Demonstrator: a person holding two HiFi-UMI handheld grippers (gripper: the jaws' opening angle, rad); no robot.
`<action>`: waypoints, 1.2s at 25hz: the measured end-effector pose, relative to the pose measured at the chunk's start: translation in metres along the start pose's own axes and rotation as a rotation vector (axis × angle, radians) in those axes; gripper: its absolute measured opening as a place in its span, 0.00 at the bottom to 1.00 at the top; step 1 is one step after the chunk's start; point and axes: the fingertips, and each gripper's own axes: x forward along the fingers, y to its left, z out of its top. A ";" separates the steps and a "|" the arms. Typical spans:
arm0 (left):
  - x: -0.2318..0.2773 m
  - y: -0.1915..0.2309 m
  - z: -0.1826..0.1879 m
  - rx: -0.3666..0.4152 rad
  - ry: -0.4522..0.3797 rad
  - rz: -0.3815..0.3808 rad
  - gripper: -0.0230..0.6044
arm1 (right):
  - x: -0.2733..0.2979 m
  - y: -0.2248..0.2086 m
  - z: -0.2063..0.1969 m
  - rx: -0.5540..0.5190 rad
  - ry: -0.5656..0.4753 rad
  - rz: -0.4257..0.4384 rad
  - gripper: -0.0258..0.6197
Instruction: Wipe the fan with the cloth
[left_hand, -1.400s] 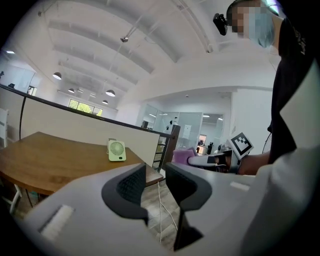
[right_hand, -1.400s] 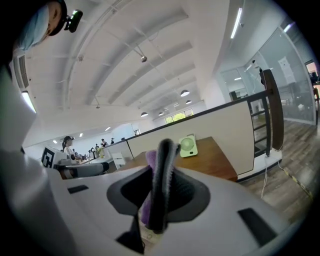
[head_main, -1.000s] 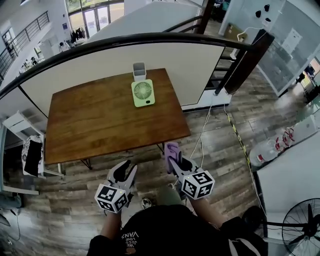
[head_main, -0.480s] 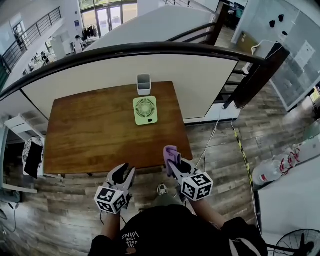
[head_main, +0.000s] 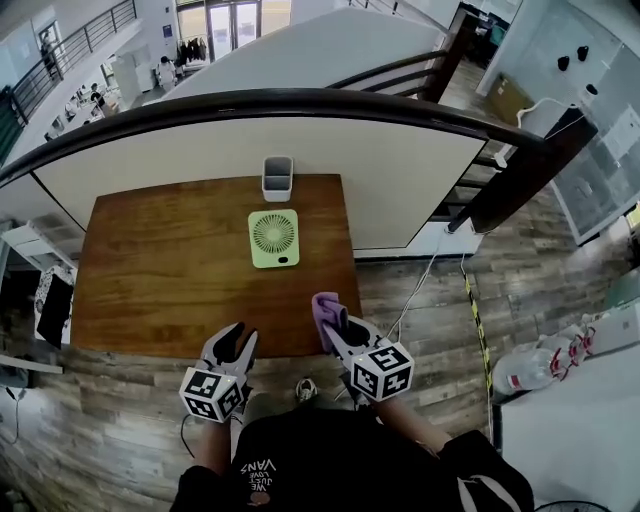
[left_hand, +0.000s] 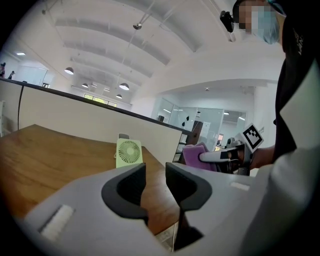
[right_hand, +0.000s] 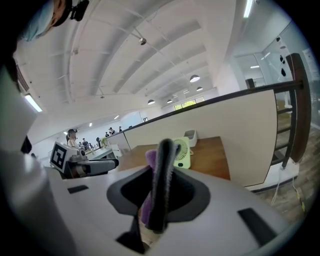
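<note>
Head view is showing us standing at the near edge of the wooden counter (head_main: 150, 280), holding a gripper in each hand. Our right gripper (head_main: 330, 325) is clamping a purple cloth (head_main: 323, 304), which is sticking up from between its closed jaws just over the counter's near edge. Our left gripper (head_main: 232, 338) is carrying nothing, its jaws standing a narrow gap apart with only the counter showing between them. The green fan (head_main: 274, 238) is standing towards the counter's far side, its grille facing us, well apart from both grippers. A white holder (head_main: 277, 178) is sitting just behind it, below the dark railing (head_main: 300, 100).
</note>
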 end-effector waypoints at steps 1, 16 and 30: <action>0.004 0.003 0.000 -0.004 0.005 0.006 0.21 | 0.004 -0.002 0.003 -0.002 0.000 0.006 0.17; 0.072 0.079 0.020 -0.005 0.086 -0.051 0.21 | 0.082 -0.034 0.023 0.044 0.020 -0.065 0.17; 0.155 0.147 0.008 -0.002 0.215 -0.186 0.26 | 0.163 -0.044 0.037 0.062 0.059 -0.154 0.17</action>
